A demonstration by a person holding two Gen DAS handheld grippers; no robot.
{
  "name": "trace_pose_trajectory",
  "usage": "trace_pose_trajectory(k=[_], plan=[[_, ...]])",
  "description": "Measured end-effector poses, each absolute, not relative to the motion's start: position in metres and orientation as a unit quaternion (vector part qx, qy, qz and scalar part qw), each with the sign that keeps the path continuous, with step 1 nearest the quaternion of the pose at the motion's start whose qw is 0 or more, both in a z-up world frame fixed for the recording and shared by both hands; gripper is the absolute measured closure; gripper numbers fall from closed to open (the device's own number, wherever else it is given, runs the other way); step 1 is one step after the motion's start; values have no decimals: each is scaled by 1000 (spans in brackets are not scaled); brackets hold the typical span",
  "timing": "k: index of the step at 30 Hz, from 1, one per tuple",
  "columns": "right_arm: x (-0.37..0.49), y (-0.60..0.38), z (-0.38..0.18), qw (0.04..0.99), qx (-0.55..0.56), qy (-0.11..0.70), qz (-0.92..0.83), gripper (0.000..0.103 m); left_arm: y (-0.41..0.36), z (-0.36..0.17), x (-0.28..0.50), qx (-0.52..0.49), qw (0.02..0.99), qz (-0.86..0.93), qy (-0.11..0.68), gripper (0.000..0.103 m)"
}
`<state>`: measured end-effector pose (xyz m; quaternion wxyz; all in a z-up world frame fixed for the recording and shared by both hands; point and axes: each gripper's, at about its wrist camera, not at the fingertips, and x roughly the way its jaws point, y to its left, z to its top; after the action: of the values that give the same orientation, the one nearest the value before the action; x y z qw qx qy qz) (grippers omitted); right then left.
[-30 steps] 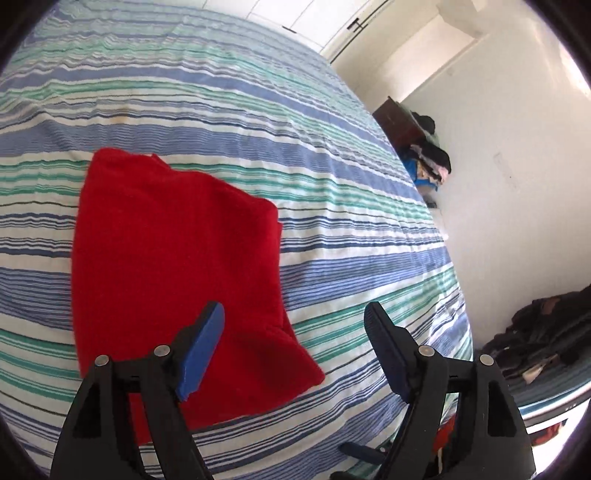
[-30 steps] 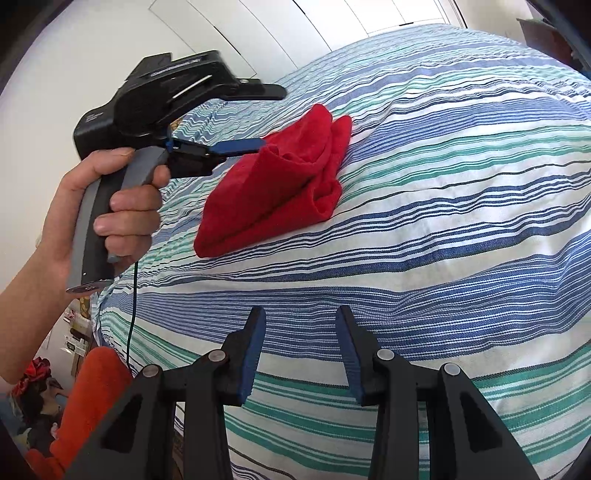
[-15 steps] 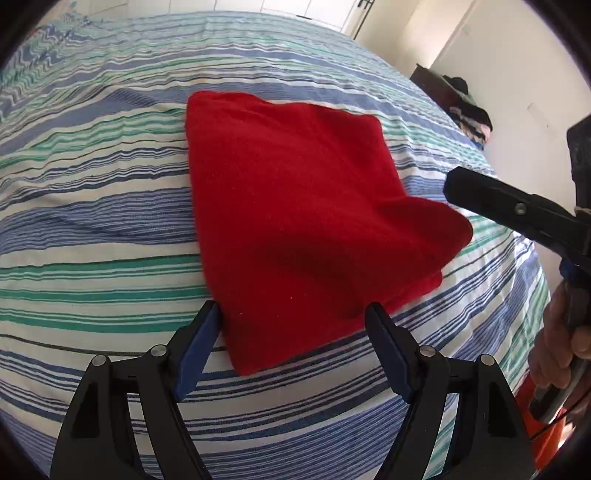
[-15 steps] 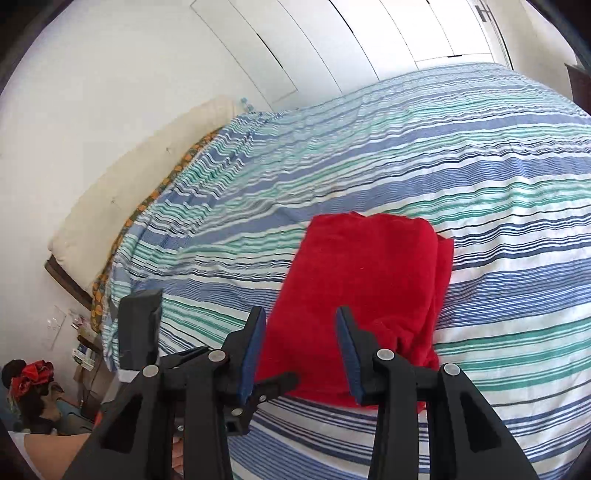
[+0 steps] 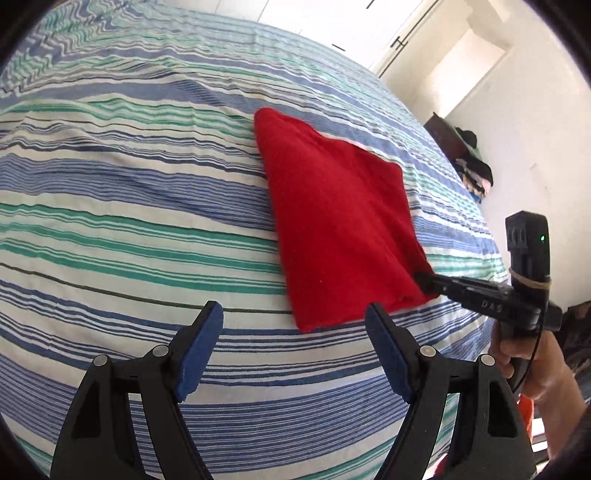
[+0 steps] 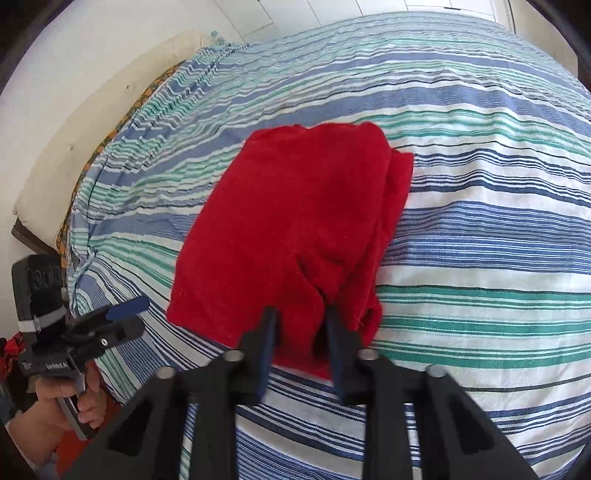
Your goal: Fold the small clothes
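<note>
I see the bed (image 5: pixel 110 206) in its blue, green and white stripes, and on it the red garment (image 5: pixel 340 225), folded into a thick, soft-napped wedge with layered edges on one side. My right tongs (image 6: pixel 301 325) are clamped on its near corner; a second ago they hung half-open above bare sheet. My left tongs (image 5: pixel 293 328) stand apart, empty, just short of the cloth's near edge.

home bedroom, striped bed (image 5: pixel 110 206), wardrobe doors (image 6: pixel 295 14)
</note>
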<state>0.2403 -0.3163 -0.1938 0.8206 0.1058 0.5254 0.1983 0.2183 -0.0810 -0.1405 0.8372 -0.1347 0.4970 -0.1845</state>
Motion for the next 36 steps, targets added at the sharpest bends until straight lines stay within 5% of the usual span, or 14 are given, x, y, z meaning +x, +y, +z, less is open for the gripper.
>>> trace_pose_trajectory(k=[6,9,12,17,21,23,27,36], plan=[[229,-323,-214,818,96,540,172,98,-109,-133,240,-101,854,-173,479,22],[232,-327,-207,812,110,545,176,85,-138,-158,252,-51,846,-160,506,24],[240,-341,-177,827,115,524,167,84,-154,-188,250,-27,831,-159,533,27],[283,-339,-116,848,145,466,207,83,-159,-191,233,-13,846,-164,508,19],[337,-305,-137,815,183,488,252,57,-156,-191,231,-15,845,-170,508,19],[360,-296,-175,804,169,530,210,57,-155,-193,228,-14,844,-174,507,19],[371,-333,-224,797,194,558,123,103,-155,-196,222,-3,845,-183,503,17],[280,-318,-164,818,133,492,267,93,-168,-200,212,39,850,-175,495,12]])
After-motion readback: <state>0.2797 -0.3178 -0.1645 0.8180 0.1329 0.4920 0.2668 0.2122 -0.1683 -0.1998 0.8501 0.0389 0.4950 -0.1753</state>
